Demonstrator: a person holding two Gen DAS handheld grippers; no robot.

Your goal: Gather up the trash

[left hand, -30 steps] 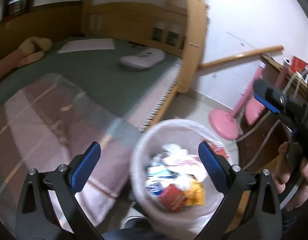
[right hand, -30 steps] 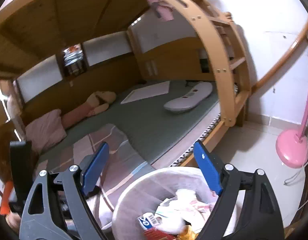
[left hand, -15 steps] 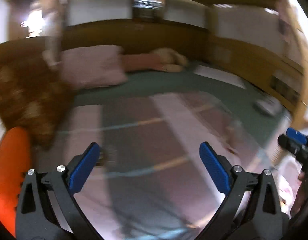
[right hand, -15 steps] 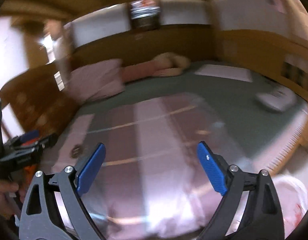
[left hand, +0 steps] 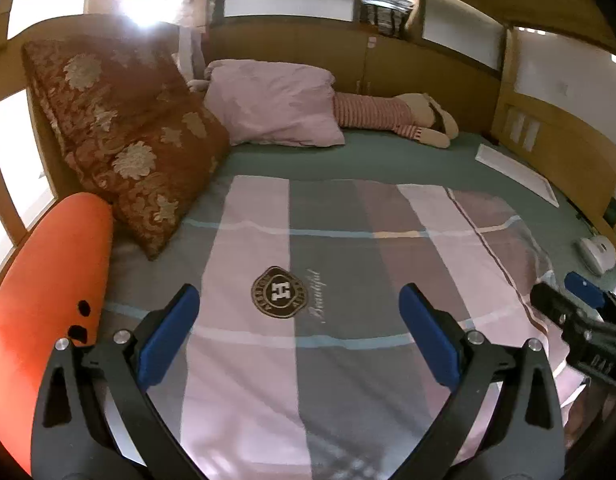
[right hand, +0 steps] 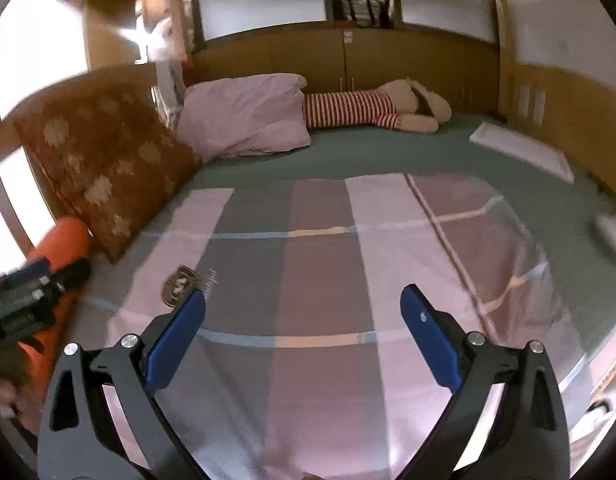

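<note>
No trash bin is in view; both cameras look over a bed with a pink-and-grey checked blanket [left hand: 348, 240]. My left gripper [left hand: 298, 332] hangs open above the blanket, close to its round brown emblem [left hand: 282, 292], with nothing between its blue pads. My right gripper [right hand: 304, 332] is over the same blanket, its jaws opening and nothing between them. Each gripper shows at the edge of the other's view: the right gripper [left hand: 584, 312] at the right edge, the left gripper [right hand: 32, 288] at the left edge. A flat white sheet [left hand: 516, 174] lies on the green mattress at the far right.
A brown floral cushion [left hand: 120, 136] and a pink pillow [left hand: 276, 104] lean at the head of the bed. A striped plush toy [left hand: 388, 114] lies by the wooden back wall. An orange rounded thing [left hand: 48, 300] stands close on the left. A white device [left hand: 596, 254] lies right.
Both views have swung left from the full trash bin on the floor to the bed. The bin has left both views. Both grippers stayed open, the right one slightly wider.
</note>
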